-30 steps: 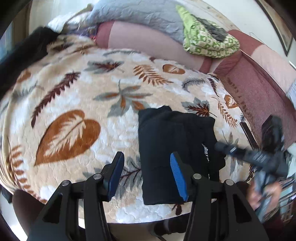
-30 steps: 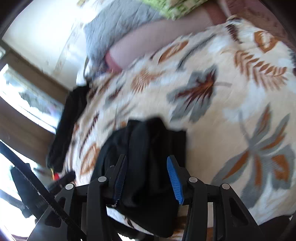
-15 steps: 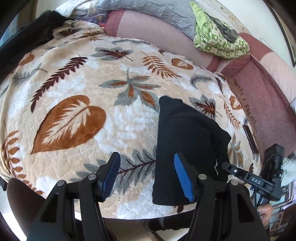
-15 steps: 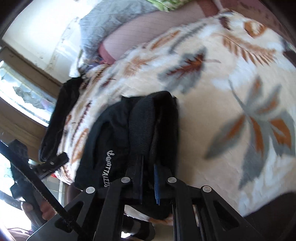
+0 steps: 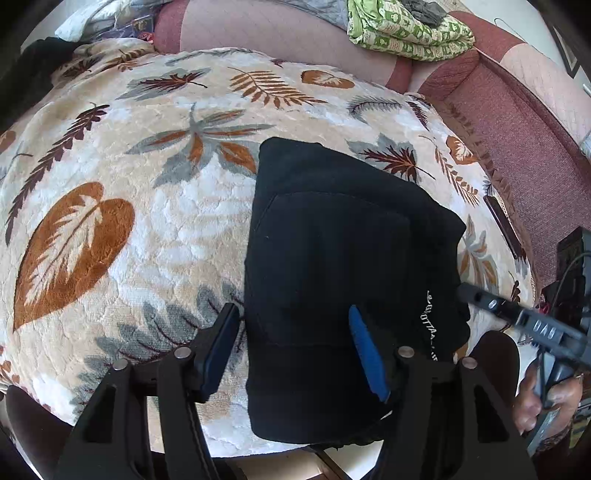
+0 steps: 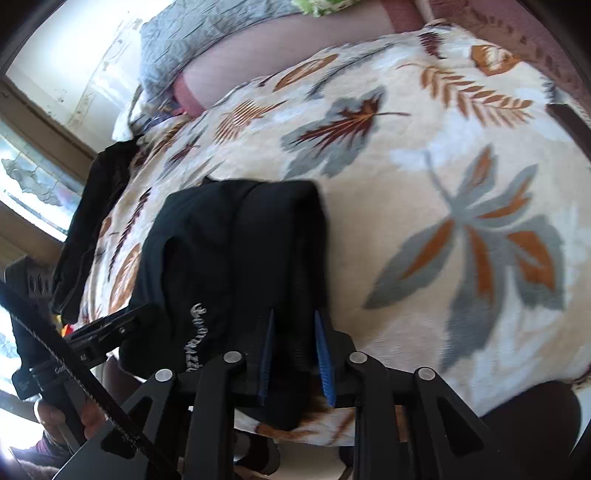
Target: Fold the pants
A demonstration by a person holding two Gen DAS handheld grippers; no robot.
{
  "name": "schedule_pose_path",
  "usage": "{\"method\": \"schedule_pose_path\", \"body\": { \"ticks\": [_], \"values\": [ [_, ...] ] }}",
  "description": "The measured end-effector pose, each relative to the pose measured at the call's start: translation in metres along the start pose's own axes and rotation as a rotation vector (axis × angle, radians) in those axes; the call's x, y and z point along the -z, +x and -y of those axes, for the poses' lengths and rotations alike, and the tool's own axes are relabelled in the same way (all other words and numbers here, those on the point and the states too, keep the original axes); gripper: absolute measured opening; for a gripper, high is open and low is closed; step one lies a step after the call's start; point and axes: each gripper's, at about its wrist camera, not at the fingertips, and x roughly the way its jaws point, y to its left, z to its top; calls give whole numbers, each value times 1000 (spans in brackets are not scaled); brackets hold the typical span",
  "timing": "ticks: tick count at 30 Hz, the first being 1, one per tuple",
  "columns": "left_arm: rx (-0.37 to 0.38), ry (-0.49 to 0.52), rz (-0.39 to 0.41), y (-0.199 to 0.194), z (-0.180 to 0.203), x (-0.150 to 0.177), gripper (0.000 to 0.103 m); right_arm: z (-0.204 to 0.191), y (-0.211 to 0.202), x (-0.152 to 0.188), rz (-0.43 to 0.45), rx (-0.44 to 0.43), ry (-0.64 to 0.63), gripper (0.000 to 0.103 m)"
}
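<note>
Straddling the near-left edge of the folded black pants (image 5: 343, 280), the left gripper (image 5: 295, 347) has its jaws fairly wide & opening; the left blue pad sits over the leaf-print blanket (image 5: 110, 192), the right pad over the cloth, neither pressing it. In the right wrist view the right gripper (image 6: 293, 350) is narrow w/ jaws opening, a thick fold of the pants' near edge between the pads; can't tell if they still pinch it. Pants lie as a compact bundle at the blanket's near edge, about 6 o'clock in the left view, white lettering on the 4 o'clock side. Right hand (image 5: 546, 395) shows at 4 o'clock there. Further back, at 12–1 o'clock, a green patterned cloth (image 5: 406, 33) rests on the pink sofa back (image 5: 277, 33).
</note>
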Motion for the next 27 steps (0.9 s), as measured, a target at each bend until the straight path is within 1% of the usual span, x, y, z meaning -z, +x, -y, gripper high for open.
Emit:
{"method": "schedule_pose_path", "body": {
  "ticks": [2, 3, 4, 5, 7, 9, 10, 11, 14, 15, 16, 17, 19, 20, 21, 22, 23, 26, 27],
  "values": [
    [1, -19, 1, 2, -3, 2, 68, 8, -9, -5, 32, 10, 31, 25],
    [1, -30, 2, 3, -5, 3, 70, 13, -16, -8, 57, 0, 62, 27],
    [-1, -38, 3, 3, -6, 4, 73, 17, -21, -10, 77, -18, 88, 34],
    [-4, -46, 5, 4, -8, 5, 74, 20, -26, -13, 103, -48, 119, 38],
    [-2, -53, 7, 4, -8, 5, 75, 21, -33, -17, 146, -132, 160, 38],
    [-6, -54, 8, 3, -8, 6, 75, 13, -32, -21, 168, -208, 169, 40],
    [-9, -52, 10, 3, -8, 6, 75, 7, -28, -23, 168, -233, 160, 43],
    [-12, -50, 11, 2, -7, 7, 75, 0, -24, -24, 165, -244, 149, 49],
    [-22, -47, 16, 1, -6, 8, 77, -16, -2, -26, 129, -222, 125, 55],
    [-26, -48, 16, 1, -6, 9, 80, -18, 6, -26, 109, -208, 129, 55],
    [-29, -51, 16, 1, -7, 9, 83, -19, 14, -24, 95, -187, 131, 55],
    [-29, -56, 15, 1, -8, 10, 83, -20, 18, -23, 90, -166, 127, 55],
    [-23, -73, 12, 2, -10, 11, 85, -22, 23, -21, 99, -94, 93, 56],
    [-20, -78, 12, 2, -11, 11, 85, -23, 23, -19, 104, -42, 71, 64],
    [-14, -84, 11, 1, -12, 11, 86, -22, 25, -17, 100, 19, 47, 69],
    [-8, -88, 13, 0, -13, 12, 86, -19, 26, -15, 95, 48, 37, 78],
    [-3, -88, 17, -2, -13, 13, 86, -13, 26, -12, 94, 37, 50, 79],
    [1, -78, 42, -10, -11, 13, 86, 6, 21, -8, 100, -54, 131, 79],
    [-5, -76, 55, -14, -11, 12, 86, 9, 19, -8, 103, -70, 144, 80]
  ]
}}
